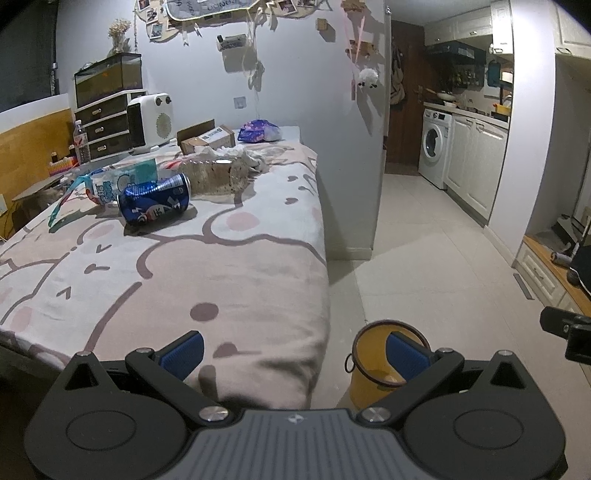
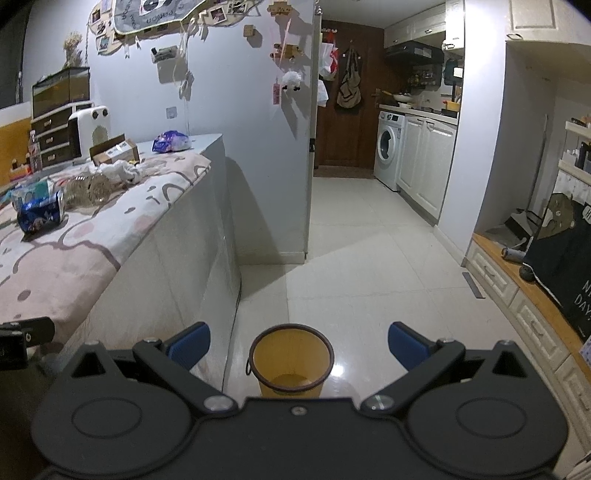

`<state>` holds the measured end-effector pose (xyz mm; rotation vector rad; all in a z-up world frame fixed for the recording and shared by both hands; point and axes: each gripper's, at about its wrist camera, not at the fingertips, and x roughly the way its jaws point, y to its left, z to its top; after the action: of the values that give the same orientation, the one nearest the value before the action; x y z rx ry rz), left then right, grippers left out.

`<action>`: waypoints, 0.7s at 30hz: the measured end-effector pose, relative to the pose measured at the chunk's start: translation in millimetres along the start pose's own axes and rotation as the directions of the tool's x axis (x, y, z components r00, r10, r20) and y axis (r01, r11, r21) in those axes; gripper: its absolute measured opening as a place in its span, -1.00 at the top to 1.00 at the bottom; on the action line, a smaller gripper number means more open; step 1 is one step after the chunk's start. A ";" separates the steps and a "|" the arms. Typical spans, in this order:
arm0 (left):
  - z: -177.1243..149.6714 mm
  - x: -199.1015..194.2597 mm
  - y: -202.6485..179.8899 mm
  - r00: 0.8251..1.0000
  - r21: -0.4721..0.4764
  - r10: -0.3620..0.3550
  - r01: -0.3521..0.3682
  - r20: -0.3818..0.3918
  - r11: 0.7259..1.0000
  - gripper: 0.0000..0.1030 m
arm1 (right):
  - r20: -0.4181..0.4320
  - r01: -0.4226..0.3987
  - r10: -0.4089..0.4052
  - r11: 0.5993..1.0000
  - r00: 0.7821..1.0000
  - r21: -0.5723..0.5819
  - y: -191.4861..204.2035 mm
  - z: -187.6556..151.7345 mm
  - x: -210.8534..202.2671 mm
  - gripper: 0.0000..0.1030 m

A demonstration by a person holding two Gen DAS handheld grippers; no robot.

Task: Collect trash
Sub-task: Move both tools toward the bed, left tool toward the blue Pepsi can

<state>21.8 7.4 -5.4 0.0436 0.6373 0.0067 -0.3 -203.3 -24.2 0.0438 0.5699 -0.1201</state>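
Starting empty with both grippers wide, our left gripper [image 1: 295,354] next reaches the blue can [image 1: 155,199] at ten o'clock for the yellow bin [image 2: 291,360].

Glass fish tank [image 1: 108,78] atop a chest of drawers [image 1: 107,127], white heater [image 1: 150,122] just beside. Washing machine [image 1: 435,146] under the kitchen counter, brown door [image 2: 347,122] behind. Photos [image 1: 157,20] pinned on the wall.
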 end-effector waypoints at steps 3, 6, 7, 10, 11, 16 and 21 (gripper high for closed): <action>7.8 6.4 6.2 1.000 -0.011 0.013 -0.013 0.026 1.000 -1.00 | 0.018 -0.014 0.014 1.000 1.000 0.010 -0.8 5.5 7.9 -1.00; 18.0 11.2 15.5 0.998 -0.024 0.032 -0.030 0.052 0.999 -1.00 | 0.035 -0.018 0.018 1.000 0.999 0.012 2.2 12.9 15.4 -1.00; 22.1 12.7 19.4 0.997 -0.027 0.041 -0.039 0.063 0.999 -1.00 | 0.044 -0.021 0.020 1.000 0.999 0.011 3.6 15.3 16.8 -1.00; 33.4 17.0 30.3 0.994 -0.035 0.071 -0.068 0.087 0.997 -1.00 | 0.071 -0.035 0.035 0.999 0.997 -0.004 10.2 22.7 21.5 -1.00; 37.3 18.3 33.8 0.992 -0.034 0.081 -0.078 0.094 0.996 -1.00 | 0.079 -0.039 0.039 0.999 0.996 -0.008 13.0 25.4 23.3 -1.00; 59.3 28.7 54.6 0.980 -0.031 0.146 -0.143 0.132 0.989 -1.00 | 0.114 -0.069 0.070 0.997 0.991 -0.017 28.9 37.3 31.6 -1.00; 85.1 42.3 80.1 0.969 -0.046 0.199 -0.194 0.149 0.980 -1.00 | 0.137 -0.111 0.114 0.993 0.984 -0.030 46.7 50.1 37.4 -1.00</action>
<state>107.0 85.0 41.2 0.0763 0.4769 0.2033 63.6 -164.5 -1.9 0.0456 0.4289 -0.0067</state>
